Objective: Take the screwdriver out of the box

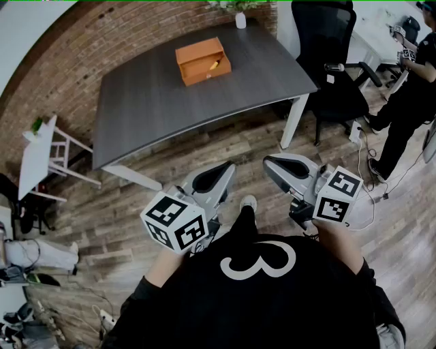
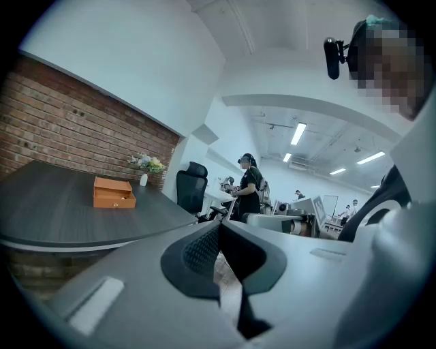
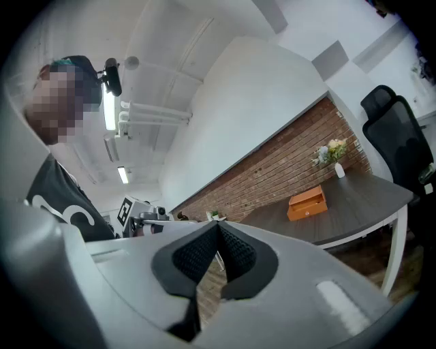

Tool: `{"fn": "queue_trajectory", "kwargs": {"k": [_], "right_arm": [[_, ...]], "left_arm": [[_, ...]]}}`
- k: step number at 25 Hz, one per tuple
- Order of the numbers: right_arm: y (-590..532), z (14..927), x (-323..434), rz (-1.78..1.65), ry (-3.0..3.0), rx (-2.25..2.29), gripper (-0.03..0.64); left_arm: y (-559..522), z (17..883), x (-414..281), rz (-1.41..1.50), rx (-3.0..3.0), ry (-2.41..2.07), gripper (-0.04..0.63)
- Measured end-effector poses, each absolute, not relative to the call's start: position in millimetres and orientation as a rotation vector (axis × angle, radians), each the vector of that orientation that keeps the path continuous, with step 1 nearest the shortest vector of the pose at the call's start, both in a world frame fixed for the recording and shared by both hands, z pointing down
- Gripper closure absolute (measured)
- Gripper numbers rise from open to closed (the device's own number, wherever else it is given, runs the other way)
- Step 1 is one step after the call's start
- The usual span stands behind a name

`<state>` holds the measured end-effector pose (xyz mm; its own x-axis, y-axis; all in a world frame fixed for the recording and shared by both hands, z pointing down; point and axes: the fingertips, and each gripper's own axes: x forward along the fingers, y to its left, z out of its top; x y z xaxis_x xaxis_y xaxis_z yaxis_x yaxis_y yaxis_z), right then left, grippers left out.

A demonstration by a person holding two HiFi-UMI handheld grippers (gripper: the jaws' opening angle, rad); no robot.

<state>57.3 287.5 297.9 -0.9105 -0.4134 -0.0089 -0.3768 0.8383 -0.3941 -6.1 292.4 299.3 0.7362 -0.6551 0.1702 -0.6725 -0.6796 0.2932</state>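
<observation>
Both hand-held grippers are empty and well short of the counter. The left hand-held gripper and the right hand-held gripper hang side by side over the wood floor, in front of the person's black shirt. Their marker cubes sit nearest the body.

In the left gripper view, the left hand-held gripper has its black pads pressed together at the tips, with nothing between them. In the right gripper view, the right hand-held gripper is the same, its pads meeting at the tips on nothing.

The box is orange and stands on the far part of the dark grey counter, well apart from both tools. The screwdriver lies inside it, showing only as a small yellow sliver. The box also shows in the left gripper view and the right gripper view, but the screwdriver cannot be made out there.

A white vase stands at the counter's far edge, beyond the box. A black chair stands just off the counter's right end. Another person in dark clothes stands further right. A white side table stands against the brick wall on the left.
</observation>
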Motion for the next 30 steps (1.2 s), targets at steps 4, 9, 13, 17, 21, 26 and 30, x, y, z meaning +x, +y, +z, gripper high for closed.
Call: {"fn": "queue_trajectory", "kwargs": {"k": [4, 9, 13, 17, 21, 26, 30], "right_arm": [[290, 302, 55, -0.599, 2.934, -0.635, 0.615], [280, 303, 56, -0.598, 2.932, -0.659, 0.615], [263, 302, 51, -0.606, 2.924, -0.651, 0.615], [237, 300, 46, -0.599, 2.927, -0.645, 0.615], [199, 305, 41, -0.622, 2.933, -0.659, 0.615], [137, 303, 24, -0.657, 2.932, -0.676, 0.615], [85, 311, 16, -0.683, 2.930, -0.691, 0.615]], "left_arm": [[292, 306, -7, 0.075, 2.590, -1.022, 0.581], [283, 309, -5, 0.069, 2.599, -0.996, 0.581], [265, 309, -8, 0.068, 2.609, -0.982, 0.581], [237, 308, -11, 0.067, 2.612, -0.981, 0.582], [199, 314, -15, 0.082, 2.599, -0.969, 0.584], [136, 314, -32, 0.086, 2.574, -0.951, 0.588], [81, 320, -41, 0.085, 2.569, -0.932, 0.594]]}}
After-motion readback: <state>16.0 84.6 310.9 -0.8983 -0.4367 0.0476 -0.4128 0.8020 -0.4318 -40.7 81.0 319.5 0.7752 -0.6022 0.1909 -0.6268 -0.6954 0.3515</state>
